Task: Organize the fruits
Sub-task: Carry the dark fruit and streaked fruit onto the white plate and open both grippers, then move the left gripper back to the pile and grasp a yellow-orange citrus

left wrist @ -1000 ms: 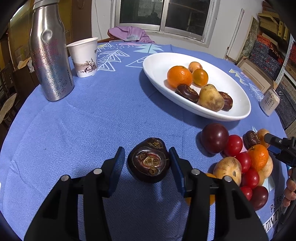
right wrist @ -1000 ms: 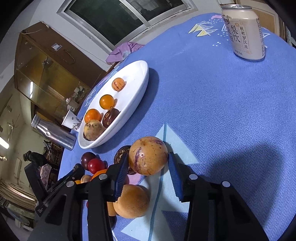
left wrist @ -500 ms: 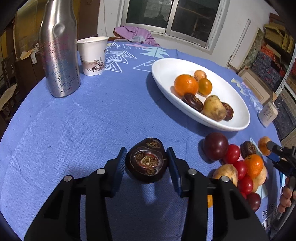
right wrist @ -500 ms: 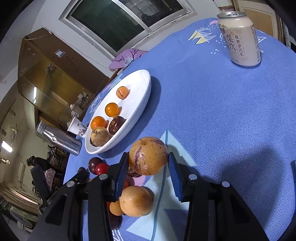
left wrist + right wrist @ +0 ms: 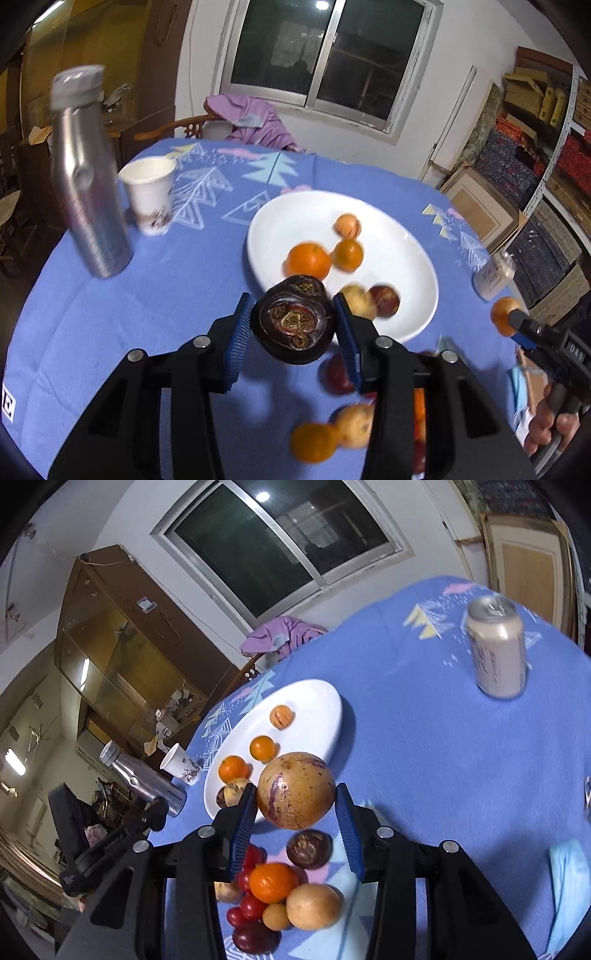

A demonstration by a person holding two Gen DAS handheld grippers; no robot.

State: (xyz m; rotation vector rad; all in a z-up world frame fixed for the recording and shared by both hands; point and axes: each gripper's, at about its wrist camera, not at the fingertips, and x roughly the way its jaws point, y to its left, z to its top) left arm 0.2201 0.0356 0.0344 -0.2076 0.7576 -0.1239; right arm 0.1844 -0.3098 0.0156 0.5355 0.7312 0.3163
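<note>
Left claw (image 5: 293,326) clamps dark fruit (image 5: 293,321), patterned end facing camera; right claw (image 5: 295,808) clamps tan melon (image 5: 295,790).

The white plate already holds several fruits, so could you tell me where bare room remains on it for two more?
On the white plate, the far end beyond the striped orange fruit and the right side toward the can are bare. The near end is crowded: orange, small orange fruit, tan fruit and dark fruit cluster there.
</note>
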